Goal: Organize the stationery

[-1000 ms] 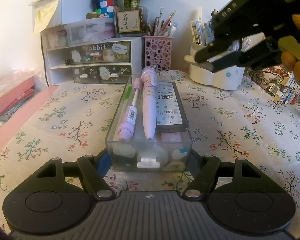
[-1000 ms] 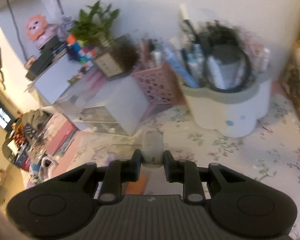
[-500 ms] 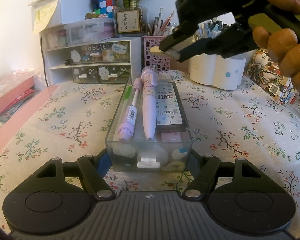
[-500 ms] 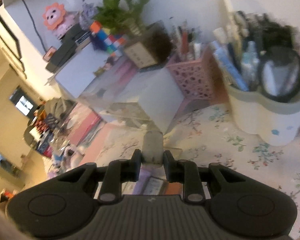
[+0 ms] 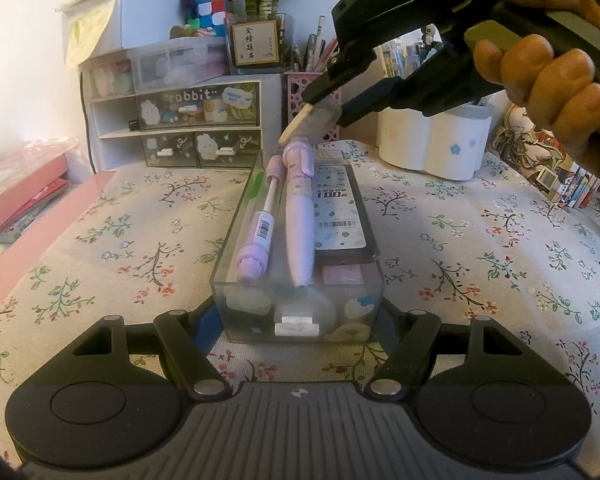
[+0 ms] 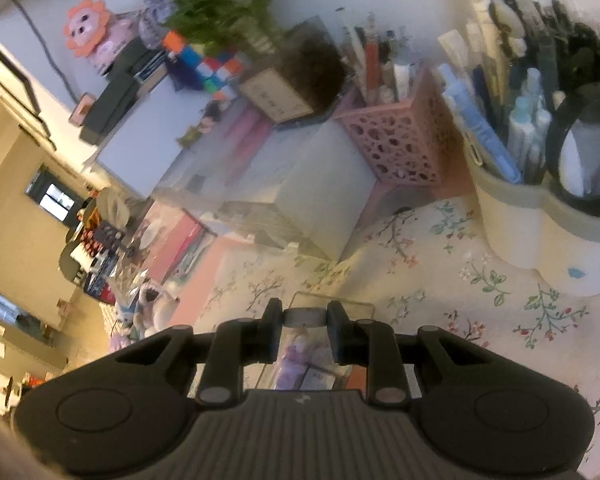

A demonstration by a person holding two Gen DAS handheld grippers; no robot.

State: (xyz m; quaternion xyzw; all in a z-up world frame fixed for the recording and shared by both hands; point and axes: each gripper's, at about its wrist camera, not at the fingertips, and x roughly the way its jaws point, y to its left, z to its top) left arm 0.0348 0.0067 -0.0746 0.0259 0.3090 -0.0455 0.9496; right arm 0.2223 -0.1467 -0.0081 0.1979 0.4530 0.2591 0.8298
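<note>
A clear plastic drawer box (image 5: 300, 280) lies on the floral tablecloth. It holds two pink pens (image 5: 298, 216) and a dark lead-refill case (image 5: 340, 216). My left gripper (image 5: 300, 320) is shut on the box's near end. My right gripper (image 5: 328, 110) hangs above the box's far end, shut on a small grey eraser (image 5: 318, 118). In the right wrist view the eraser (image 6: 304, 317) sits between the fingers, with the box (image 6: 324, 360) below.
A white drawer unit (image 5: 180, 120) stands at the back left with a plant and cube on top. A pink mesh pen cup (image 5: 304, 92) and a white pen holder (image 5: 436, 140) stand behind the box. Books lie at the right edge (image 5: 560, 176).
My right gripper has moved left and down with the eraser, from near the white holder to above the box's far end. The left gripper and box have not moved.
</note>
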